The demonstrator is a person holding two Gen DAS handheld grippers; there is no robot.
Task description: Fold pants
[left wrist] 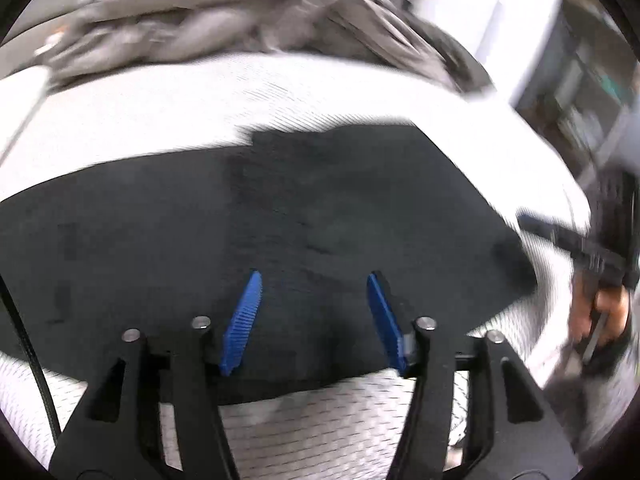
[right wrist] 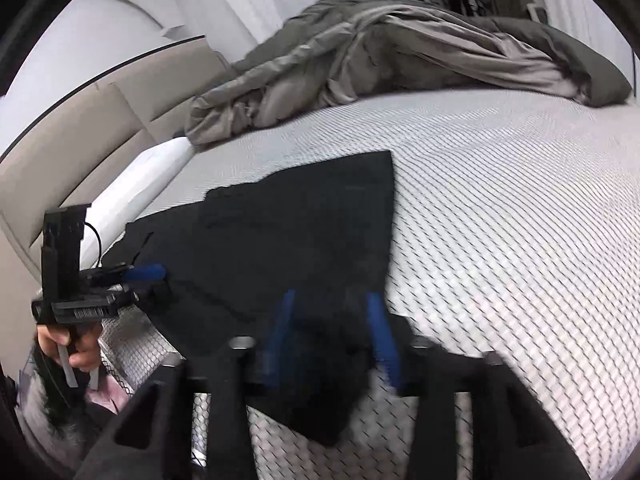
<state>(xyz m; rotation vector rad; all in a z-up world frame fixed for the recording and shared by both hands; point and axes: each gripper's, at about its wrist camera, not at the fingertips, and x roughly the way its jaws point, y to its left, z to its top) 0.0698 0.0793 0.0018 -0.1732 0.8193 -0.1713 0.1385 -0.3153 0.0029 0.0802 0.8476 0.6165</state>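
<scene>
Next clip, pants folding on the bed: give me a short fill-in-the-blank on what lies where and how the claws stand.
1. The pants lying on the white mattress are ____ in colour.
2. The pads of the left claw are ____ in colour.
3. Beyond the pants, at the far side of the mattress, lies a rumpled ____ duvet.
4. The jaws of the right claw stand ____, its pads pressing on nothing.

Missing words: black; blue; grey; open

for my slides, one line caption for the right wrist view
Open right gripper above flat black fabric pants on white quilted mattress.
</scene>
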